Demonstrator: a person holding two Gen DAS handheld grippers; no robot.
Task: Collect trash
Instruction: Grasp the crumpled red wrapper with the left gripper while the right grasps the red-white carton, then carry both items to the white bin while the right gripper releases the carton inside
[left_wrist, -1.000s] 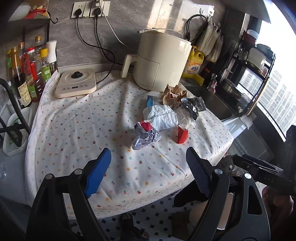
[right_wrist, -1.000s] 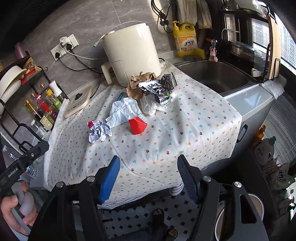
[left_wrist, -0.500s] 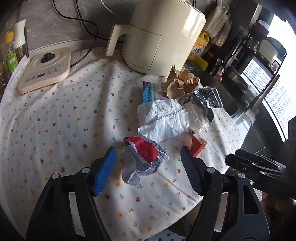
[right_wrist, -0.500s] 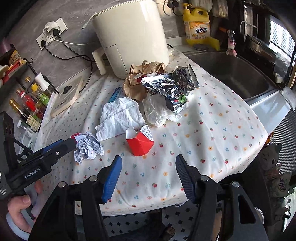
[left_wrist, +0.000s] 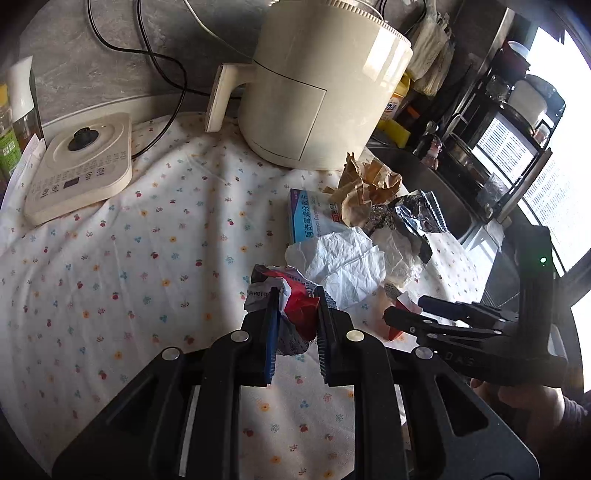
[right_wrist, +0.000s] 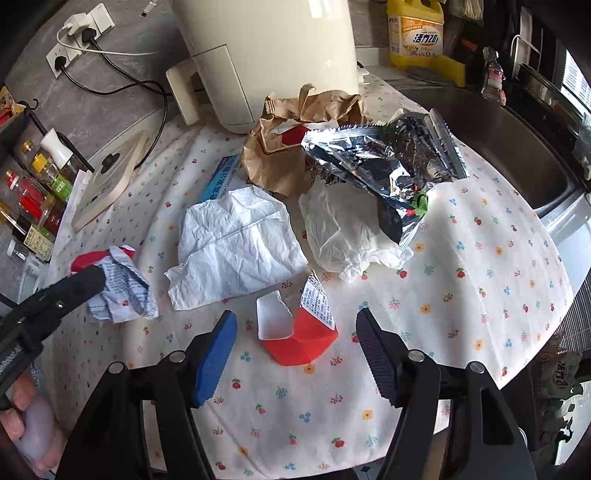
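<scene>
My left gripper (left_wrist: 295, 295) is shut on a crumpled red-and-white printed wrapper (left_wrist: 295, 314) on the flowered tablecloth (left_wrist: 129, 258); the wrapper also shows in the right wrist view (right_wrist: 118, 288). My right gripper (right_wrist: 295, 328) is open, its jaws either side of a torn red carton (right_wrist: 303, 339) lying on the cloth. Behind lie a white tissue (right_wrist: 236, 247), a white plastic bag (right_wrist: 343, 232), a silver foil bag (right_wrist: 388, 166), a crumpled brown paper bag (right_wrist: 291, 140) and a blue box (left_wrist: 306, 218).
A cream air fryer (left_wrist: 317, 85) stands at the back of the table. A cream induction cooker (left_wrist: 81, 162) sits at the left, with sauce bottles (right_wrist: 33, 192) beyond. A sink (right_wrist: 498, 140) lies to the right, a yellow detergent jug (right_wrist: 413, 33) behind it.
My left gripper moved in and closed on the crumpled wrapper. My right gripper moved forward and down until its open jaws flank the red carton.
</scene>
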